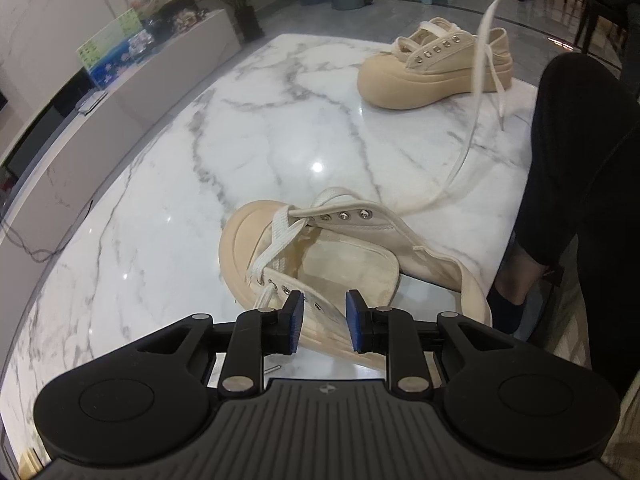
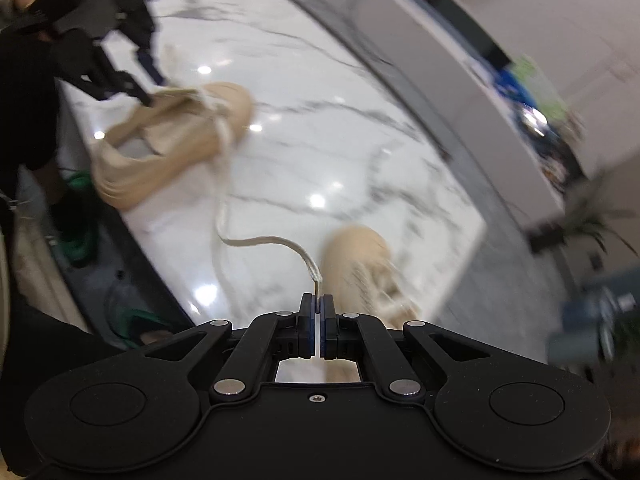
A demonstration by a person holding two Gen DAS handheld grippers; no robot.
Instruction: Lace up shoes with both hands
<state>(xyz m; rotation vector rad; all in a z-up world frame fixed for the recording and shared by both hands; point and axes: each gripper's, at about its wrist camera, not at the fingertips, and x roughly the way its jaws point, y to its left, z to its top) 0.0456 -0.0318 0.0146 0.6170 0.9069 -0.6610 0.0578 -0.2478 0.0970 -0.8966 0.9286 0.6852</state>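
Near shoe (image 1: 344, 264) lies on desk (image 1: 200, 168), toe at 11 o'clock, w/ only the toe-end eyelets laced. Lace (image 2: 260, 240) tip is pinched in R gripper (image 2: 317, 312); L gripper (image 1: 322, 320) jaws are held wide over the eyelets. Risk: lace tugged out or shoe dragged if pulled hard. 2nd shoe (image 1: 436, 68) is sharp only in L view; the pinch is seen close only in R view.

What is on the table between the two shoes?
In the left wrist view, only bare marble table lies between the near shoe and the far shoe; the white lace hangs across at the right.
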